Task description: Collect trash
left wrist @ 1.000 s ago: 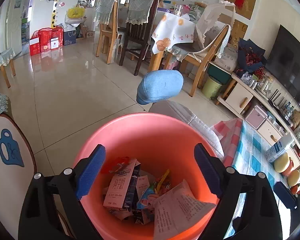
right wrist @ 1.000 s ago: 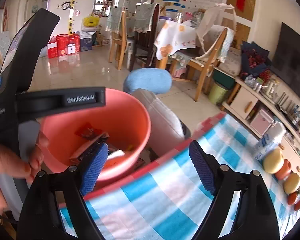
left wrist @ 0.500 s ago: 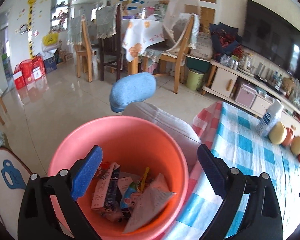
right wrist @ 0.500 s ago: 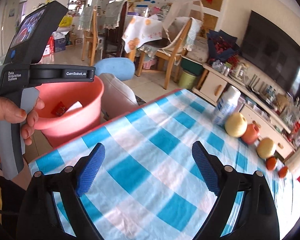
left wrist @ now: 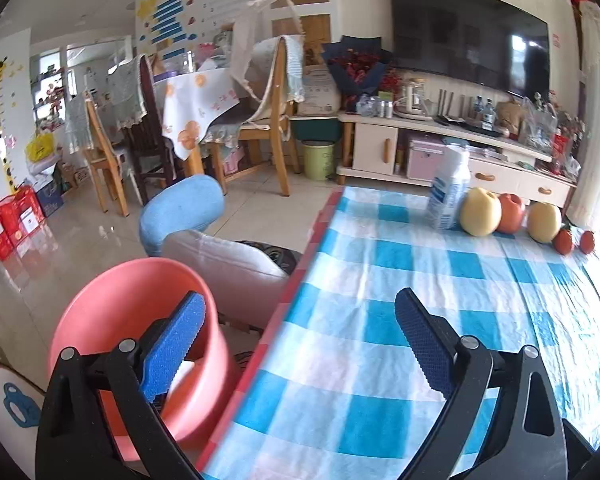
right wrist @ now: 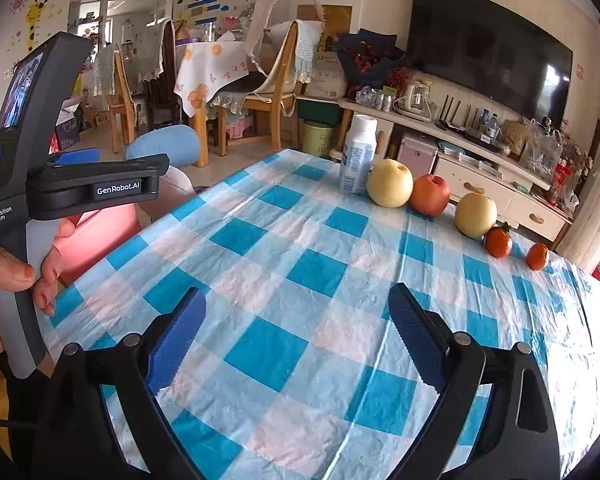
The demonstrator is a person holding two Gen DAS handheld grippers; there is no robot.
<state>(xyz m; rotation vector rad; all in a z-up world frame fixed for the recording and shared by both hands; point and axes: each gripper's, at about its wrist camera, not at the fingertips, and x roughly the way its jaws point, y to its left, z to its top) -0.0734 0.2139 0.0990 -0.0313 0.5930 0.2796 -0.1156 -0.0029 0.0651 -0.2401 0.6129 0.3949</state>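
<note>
A pink bucket (left wrist: 132,292) stands beside the table's left edge, and a white scrap (left wrist: 184,372) shows inside it behind my left finger. My left gripper (left wrist: 298,308) is open and empty, straddling the table edge between the bucket and the blue-checked cloth (left wrist: 380,320). My right gripper (right wrist: 296,300) hangs over the cloth (right wrist: 300,240), its jaws opening with nothing between them. In the right wrist view a hand (right wrist: 4,276) holds the left tool in front of the bucket (right wrist: 96,236). No loose trash shows on the cloth.
At the table's far side stand a white bottle (right wrist: 358,156), two yellow pears (right wrist: 390,184), a red apple (right wrist: 430,194) and two small red fruits (right wrist: 498,242). A grey cushioned chair (left wrist: 228,264) with a blue headrest is behind the bucket. Beyond are dining chairs and a TV cabinet.
Both views have swung right, from over the bucket to the checked table. The bucket has slid to the left of both frames. The right jaws have spread a little wider.
</note>
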